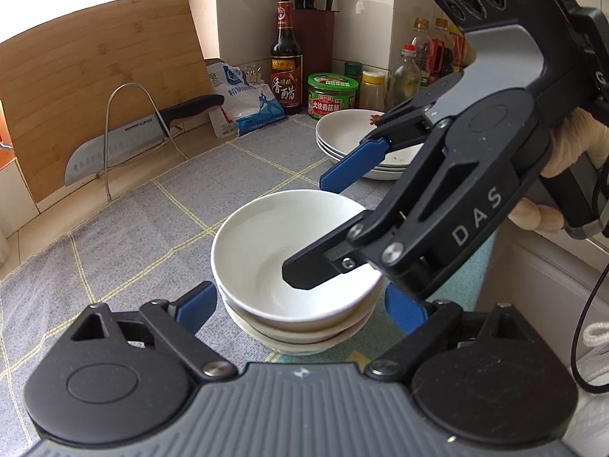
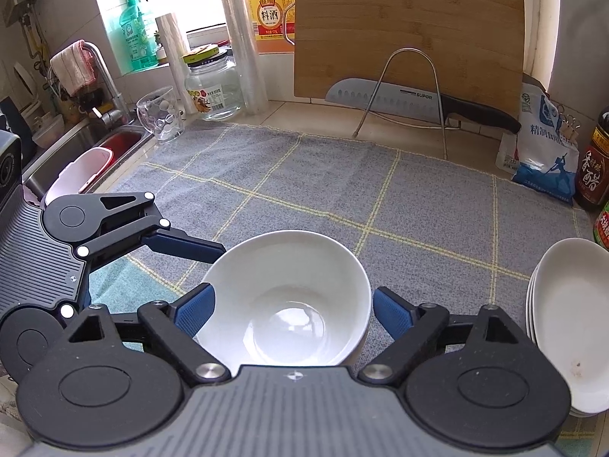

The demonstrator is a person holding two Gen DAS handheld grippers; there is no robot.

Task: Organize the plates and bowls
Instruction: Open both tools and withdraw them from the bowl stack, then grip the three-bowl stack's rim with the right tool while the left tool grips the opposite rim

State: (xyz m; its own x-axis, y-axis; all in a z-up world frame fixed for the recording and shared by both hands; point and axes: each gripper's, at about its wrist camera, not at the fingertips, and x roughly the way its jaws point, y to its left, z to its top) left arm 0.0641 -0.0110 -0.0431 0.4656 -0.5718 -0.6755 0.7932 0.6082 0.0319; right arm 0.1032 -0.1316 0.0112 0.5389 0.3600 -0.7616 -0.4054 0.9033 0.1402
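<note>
Both my claws gape wide: left claw (image 1: pixel 300 306) straddles the stacked bowls (image 1: pixel 293 266), right claw (image 1: pixel 310 236) grips nothing

"SUPOR" is printed on the knife blade (image 2: pixel 384 97) at twelve o'clock. "DAS" runs along the right tongs (image 1: pixel 304 234). "料酒" marks the orange jug (image 2: pixel 271 3); "香醋" labels the dark vinegar bottle (image 1: pixel 286 64). The green jar (image 1: pixel 332 96) perhaps reads "大块香菇酱".

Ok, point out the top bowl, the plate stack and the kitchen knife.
top bowl (image 2: pixel 289 297), right wrist view, inner wall.
plate stack (image 2: pixel 571 323), right wrist view, top plate's inside.
kitchen knife (image 2: pixel 380 97), right wrist view, blade.
</note>
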